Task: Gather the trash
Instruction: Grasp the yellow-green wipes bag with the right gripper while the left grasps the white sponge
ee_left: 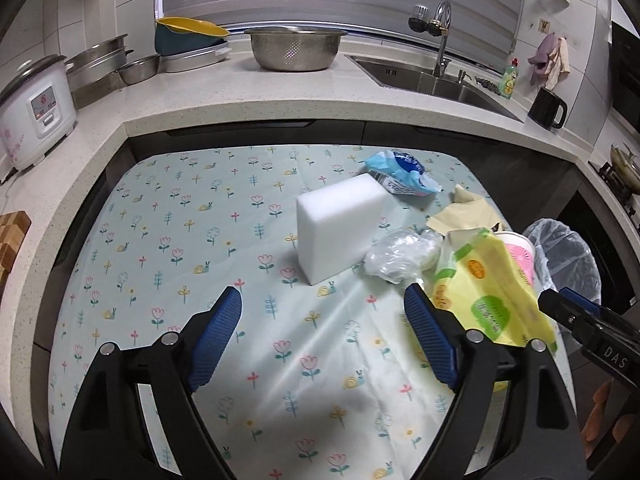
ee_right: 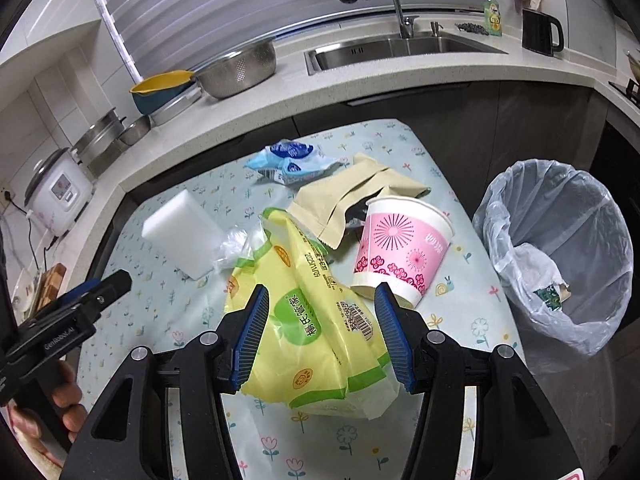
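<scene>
Right gripper (ee_right: 320,334): fingers set part-way apart, astride the yellow-green wrapper (ee_right: 308,320). The pads do not look pressed into the film, so no grip is judged yet. Left gripper (ee_left: 322,334): fingers wide, nothing between them, only bare tablecloth (ee_left: 180,240) below.

Trash is clustered on the right half of the worktop:
- yellow-green wrapper nearest
- pink paper cup (ee_right: 400,248) on its side just right of it, touching or nearly so
- clear crumpled plastic (ee_right: 236,244) at its left edge, against the white foam block (ee_right: 184,232)
- beige paper bag (ee_right: 352,196) behind
- blue-white wrapper (ee_right: 292,162) farthest

The lined bin (ee_right: 560,248) stands off the right edge of the worktop, with some trash already in it.

Risks, as judged:
- The wrapper is slack film. If only a fold is pinched, it can slide out on the lift or trail and sag.
- The right finger sits just beside the cup base. Closing or lifting may knock the cup, which is round and on its side near the right edge, so it could roll off onto the floor and miss the bin.
- The clear plastic may be dragged along by the wrapper and dropped mid-carry.
- The tablecloth is loose and creased, so a low pinch could catch it and shift everything.
- The grippers are near each other, so a clash is possible if both go for the pile.
</scene>
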A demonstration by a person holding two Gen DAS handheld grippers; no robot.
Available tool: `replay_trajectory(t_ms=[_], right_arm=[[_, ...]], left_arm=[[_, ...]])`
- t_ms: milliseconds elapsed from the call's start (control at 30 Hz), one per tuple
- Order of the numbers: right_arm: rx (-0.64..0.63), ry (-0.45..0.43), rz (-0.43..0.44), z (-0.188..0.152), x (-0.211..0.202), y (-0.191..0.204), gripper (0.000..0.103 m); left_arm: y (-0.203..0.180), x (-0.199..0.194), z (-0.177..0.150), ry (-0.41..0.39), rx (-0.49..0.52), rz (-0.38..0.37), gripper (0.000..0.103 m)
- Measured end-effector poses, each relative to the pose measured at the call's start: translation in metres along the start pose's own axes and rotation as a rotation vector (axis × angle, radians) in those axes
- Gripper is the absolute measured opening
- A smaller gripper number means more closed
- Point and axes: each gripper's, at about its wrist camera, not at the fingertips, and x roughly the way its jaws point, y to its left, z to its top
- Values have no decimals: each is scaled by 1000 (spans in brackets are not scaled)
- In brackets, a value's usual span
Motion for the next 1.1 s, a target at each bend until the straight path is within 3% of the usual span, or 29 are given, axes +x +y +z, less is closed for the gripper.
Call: replay_trajectory(t_ms=[367,433,500,567,900,967,1033,1100], right_arm=[[-23,72,-11,-8,45,6,52],[-36,79,-7,-11,50,10,37],[-44,89,3,-13,53,13,7],[-48,71,9,-13,50,15,3],[-23,-42,51,12,20,25,2],[-11,-50,45,16,20,23,2],[6,-53,38,19,22,21,2],[21,-53,33,21,23,18,2]], left_arm=[[11,28,7,-20,44,11,88],[12,34,10,-26,58,6,89],[11,40,14,-33,73,-2,89],[10,46,18,-39,92,-3,90],[-4,76,32,-34,136,-34,89],[-9,77,32,-33,145,-42,80],[-15,78,32,-13,160,-44,61],[-21,77,30,-3,178,-22,50]])
